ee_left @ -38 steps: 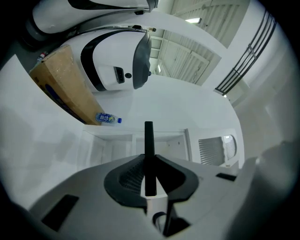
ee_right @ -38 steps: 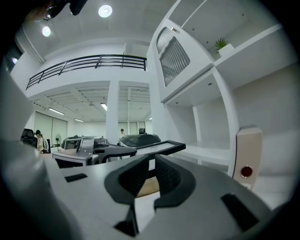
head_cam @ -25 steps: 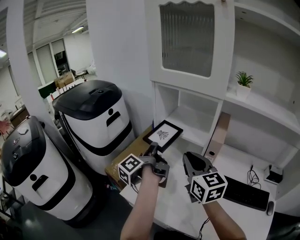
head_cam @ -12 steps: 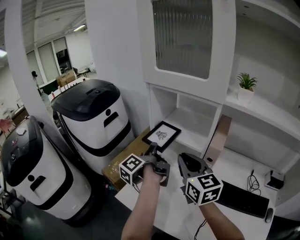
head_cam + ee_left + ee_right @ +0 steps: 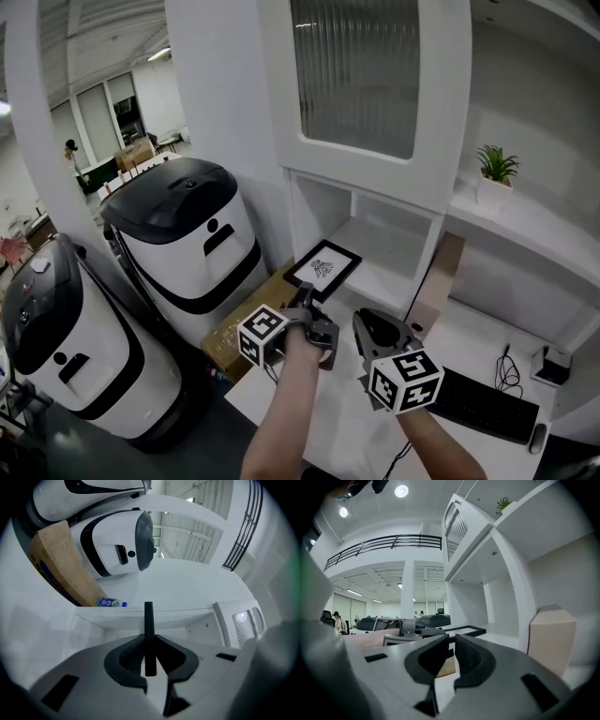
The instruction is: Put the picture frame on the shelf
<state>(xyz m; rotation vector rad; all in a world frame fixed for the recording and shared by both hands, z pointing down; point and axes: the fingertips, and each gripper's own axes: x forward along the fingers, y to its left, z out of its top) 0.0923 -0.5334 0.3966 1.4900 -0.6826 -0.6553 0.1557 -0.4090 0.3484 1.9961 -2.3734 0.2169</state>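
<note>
Black picture frame point(image 5: 323, 269): held in the air just in front of the shelf's point(image 5: 382, 274) lower opening, above a cardboard box point(image 5: 246, 319); not yet resting on the shelf.
Left gripper point(image 5: 149, 654): jaws clamped on the frame's near edge, which shows edge-on as a thin dark bar between the pads.
Right gripper point(image 5: 451, 654): jaws closed, nothing between them; idle beside the left one, well short of the shelf.
Risk, sag: the grip is at one edge only, so the far end may droop or twist.
Risk, knock: a far corner may catch the shelf's lip or side wall.
Risk, drop: releasing short of the shelf would send it onto the box.
Facing: glass side up, lying nearly flat.
Long axis: runs from the gripper towards the shelf opening.
</note>
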